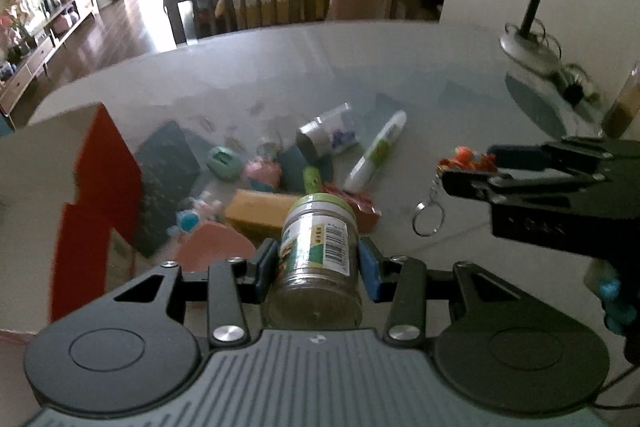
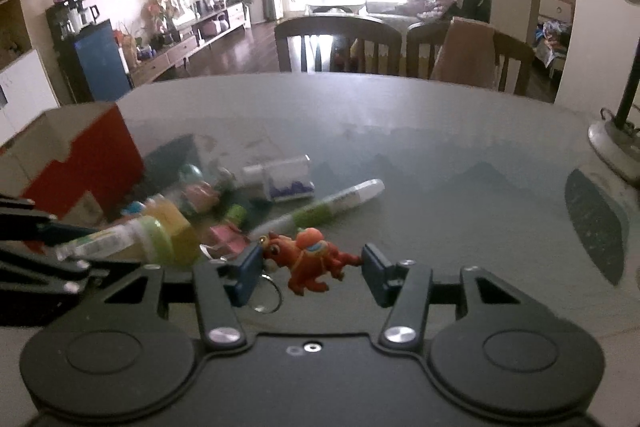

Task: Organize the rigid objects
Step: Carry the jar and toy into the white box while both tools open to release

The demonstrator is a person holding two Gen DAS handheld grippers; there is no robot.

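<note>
- The left gripper (image 1: 316, 259) is gripping a small jar (image 1: 316, 251) across its label, one blue pad on each side of the body, with the green lid pointing away from the camera and the clear base toward it.
- The jar is looking stiff, smooth-walled and probably slippery; the labelled middle where it is being held seems the safest place, since the lid end is narrower and a pinch there could let it swing.
- What the jar is holding cannot be told; through the base it is showing only a dull greyish fill.
- The right gripper (image 2: 308, 267) is pinching an orange horse keychain (image 2: 308, 259) end to end, nose against one of the fingers (image 2: 248, 273) and tail against the other, so the fingers are standing fairly wide yet closed on it.
- The toy is looking light and hard, and its metal ring (image 2: 267, 297) is dangling loose beneath, likely to swing or snag; the round body would give a steadier hold than nose and tail.
- Both things are hovering above the counter (image 2: 440, 155), near a pile of small items: a white and green tube (image 2: 324, 207), a clear lidded pot (image 2: 280, 179) lying on its side, and a yellow block (image 1: 260, 213).
- A red and white box (image 2: 84, 151) is standing just beside the pile on the left; its inside is hidden.
</note>
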